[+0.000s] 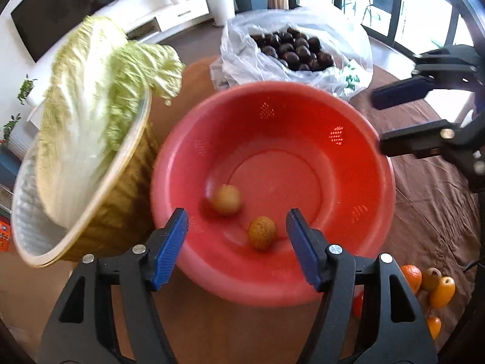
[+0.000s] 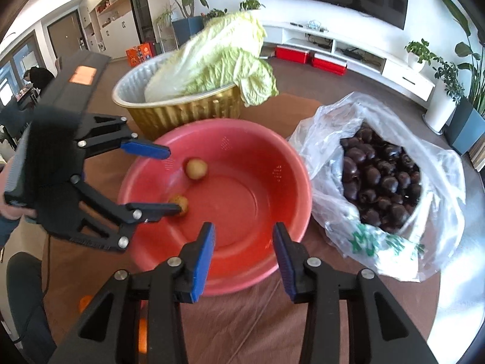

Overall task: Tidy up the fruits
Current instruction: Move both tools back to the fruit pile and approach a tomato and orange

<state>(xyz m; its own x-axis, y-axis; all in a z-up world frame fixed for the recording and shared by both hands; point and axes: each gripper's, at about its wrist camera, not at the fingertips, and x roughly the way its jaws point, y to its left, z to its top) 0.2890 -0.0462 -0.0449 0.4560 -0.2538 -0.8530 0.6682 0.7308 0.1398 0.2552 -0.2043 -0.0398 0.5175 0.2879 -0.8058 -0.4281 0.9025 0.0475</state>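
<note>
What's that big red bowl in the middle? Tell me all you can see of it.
The red bowl looks like a round plastic colander, salmon-red, with a rolled rim, a flat circular bottom and small clusters of drain holes in its sloping wall. It sits upright on the brown cloth, next to the gold foil pan and the plastic bag. Two small yellowish fruits lie inside near the wall. Both grippers' open fingers hover over it; none clearly touches it.

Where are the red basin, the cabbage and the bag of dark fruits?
red basin [image 1: 357,163]: left wrist view, inner wall.
cabbage [image 2: 212,57]: right wrist view, leaves.
bag of dark fruits [image 2: 327,212]: right wrist view, plastic side.
</note>
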